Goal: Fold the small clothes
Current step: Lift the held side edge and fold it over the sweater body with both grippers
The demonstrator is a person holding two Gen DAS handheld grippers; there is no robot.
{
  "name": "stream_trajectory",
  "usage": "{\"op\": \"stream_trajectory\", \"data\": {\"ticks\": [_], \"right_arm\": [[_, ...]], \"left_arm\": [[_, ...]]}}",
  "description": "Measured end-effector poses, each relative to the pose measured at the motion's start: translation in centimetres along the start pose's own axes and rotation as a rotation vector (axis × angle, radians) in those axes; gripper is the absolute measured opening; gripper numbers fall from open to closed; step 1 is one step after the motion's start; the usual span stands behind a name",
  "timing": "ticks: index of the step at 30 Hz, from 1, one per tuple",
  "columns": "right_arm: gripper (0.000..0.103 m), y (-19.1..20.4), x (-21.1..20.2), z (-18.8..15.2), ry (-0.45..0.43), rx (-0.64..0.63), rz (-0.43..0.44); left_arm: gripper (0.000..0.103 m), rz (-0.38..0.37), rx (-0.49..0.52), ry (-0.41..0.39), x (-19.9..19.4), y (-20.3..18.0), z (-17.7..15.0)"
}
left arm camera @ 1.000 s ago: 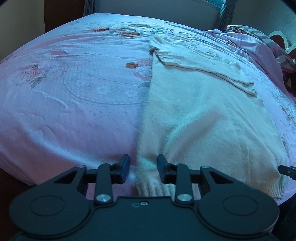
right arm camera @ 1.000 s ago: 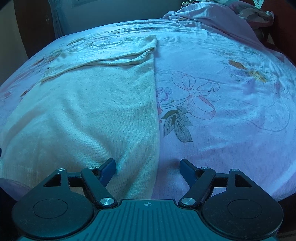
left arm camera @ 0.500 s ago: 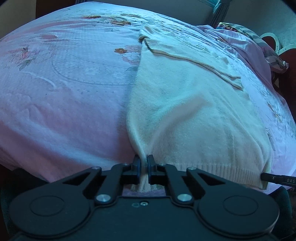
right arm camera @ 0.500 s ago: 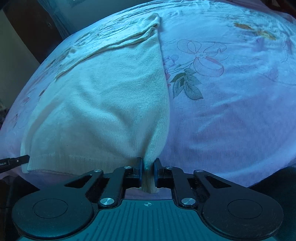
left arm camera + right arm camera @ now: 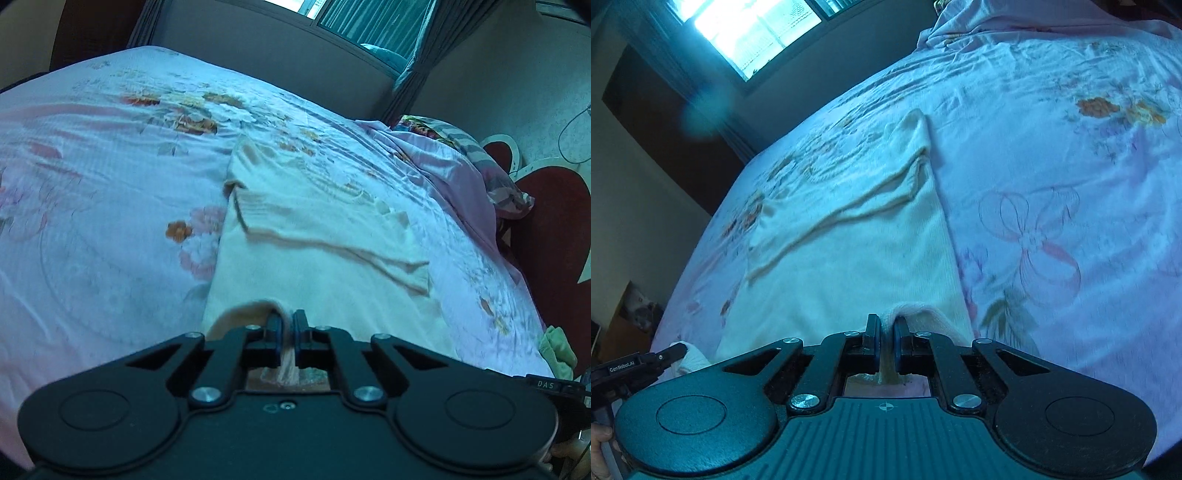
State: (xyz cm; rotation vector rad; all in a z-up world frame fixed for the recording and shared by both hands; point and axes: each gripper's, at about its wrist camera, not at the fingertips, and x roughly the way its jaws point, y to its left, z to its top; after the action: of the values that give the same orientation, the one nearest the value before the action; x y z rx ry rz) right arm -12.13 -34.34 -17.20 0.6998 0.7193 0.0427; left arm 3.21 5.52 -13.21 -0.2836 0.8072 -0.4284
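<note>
- Both grippers are now lifting the near hem of the cream sweater (image 5: pixel 332 266) off the bed (image 5: pixel 92 221); a second ago their jaws were standing apart over that hem while it lay flat.
- Left gripper (image 5: pixel 287 334) is holding its jaws clamped on the hem's left corner, with knit bunching up between the pads.
- Right gripper (image 5: pixel 884 341) is gripping the hem's right corner the same way, jaws pressed together on a fold of fabric.
- Pinching one corner each is keeping the hem stretched across its width, likely so it can travel as one straight edge.
- Far from the grippers, the rest of the sweater is lying flat on the floral pink sheet, with a sleeve (image 5: pixel 332 240) folded across its chest.
- Judging from this, the bottom half is being carried toward the far shoulders to halve the garment's length.
- Uneven lifting could be skewing the fold, so the two corners need to be moving together.
</note>
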Motion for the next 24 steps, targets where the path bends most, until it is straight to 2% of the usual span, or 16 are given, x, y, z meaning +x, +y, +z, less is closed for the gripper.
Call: {"op": "stream_trajectory", "data": {"ticks": [4, 6, 9, 11, 12, 14, 15, 20, 24], "right_arm": [[0.006, -0.9, 3.4, 3.9, -0.008, 0.039, -0.019], [0.006, -1.2, 5.5, 5.3, -0.008, 0.039, -0.054], [0.007, -2.2, 8.6, 6.8, 0.035, 0.048, -0.101], [0.007, -2.5, 8.9, 7.2, 0.02, 0.041, -0.105], [0.009, -2.4, 8.8, 7.4, 0.001, 0.024, -0.115], [0.034, -2.3, 8.3, 7.7, -0.036, -0.015, -0.146], [0.052, -2.4, 8.1, 7.8, -0.056, -0.03, -0.158], [0.052, -1.0, 8.4, 7.0, -0.056, -0.165, -0.185], [0.052, 0.0, 10.0, 5.7, -0.011, -0.238, -0.2]], "left_arm": [[0.004, 0.021, -0.034, 0.0, 4.5, 0.5, 3.6], [0.006, 0.033, -0.025, 0.032, 7.1, 0.7, 4.8], [0.019, 0.078, -0.006, 0.072, 10.0, 1.1, 5.3], [0.021, 0.077, -0.001, 0.083, 10.2, 1.4, 5.6], [0.022, 0.06, -0.003, 0.076, 9.8, 1.6, 5.7], [0.027, 0.074, 0.031, 0.056, 8.9, 1.6, 5.9], [0.03, 0.087, 0.059, 0.049, 8.6, 1.7, 6.0], [0.029, 0.112, 0.169, 0.093, 9.3, 1.9, 5.4], [0.029, 0.108, 0.172, 0.125, 10.6, 1.9, 4.6]]}}
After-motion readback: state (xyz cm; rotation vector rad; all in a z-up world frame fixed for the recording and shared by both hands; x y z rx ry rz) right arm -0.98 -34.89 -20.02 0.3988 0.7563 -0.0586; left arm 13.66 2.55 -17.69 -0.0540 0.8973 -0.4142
